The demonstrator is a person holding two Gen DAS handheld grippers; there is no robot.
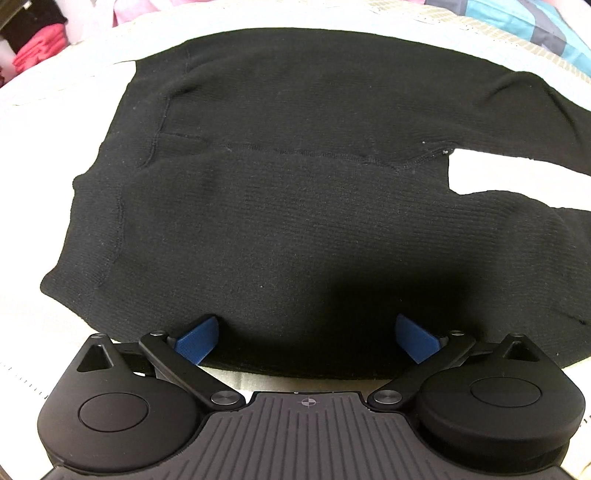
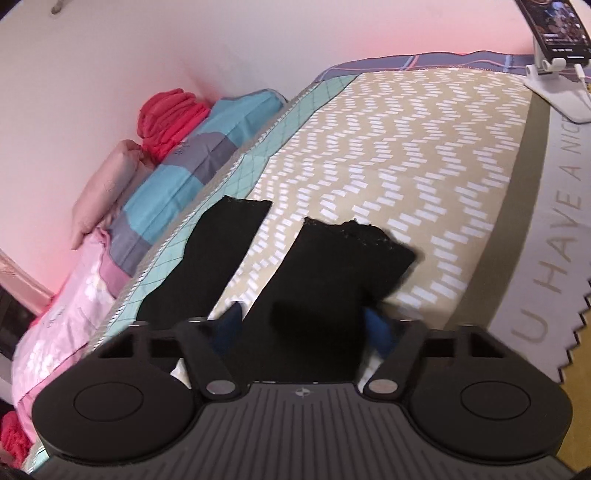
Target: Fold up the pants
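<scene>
Black pants (image 1: pixel 295 206) laid flat on the patterned bedspread (image 2: pixel 424 155), ready for folding.

The left gripper (image 1: pixel 306 338) is held spread over the hip-side edge at 6 o'clock; the right gripper (image 2: pixel 301 325) straddles one leg (image 2: pixel 325 280) near its cuff, jaws half apart, the fabric apparently not yet pinched.

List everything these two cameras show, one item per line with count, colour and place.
pants: one, black, spread flat on the bed, waist end toward the left in the left wrist view
pant legs: two, black, lying apart on the mat
mat: one, tan with white dashes, covering the bed
folded bedding: a pile, blue, grey and pink, beside the wall
red cloth: one bundle, on top of that pile
phone: one, dark, on a white stand at the far corner
left hand-held gripper: black with blue pads, open over the pants' near edge
right hand-held gripper: black with blue pads, straddling one leg; grip unclear
</scene>
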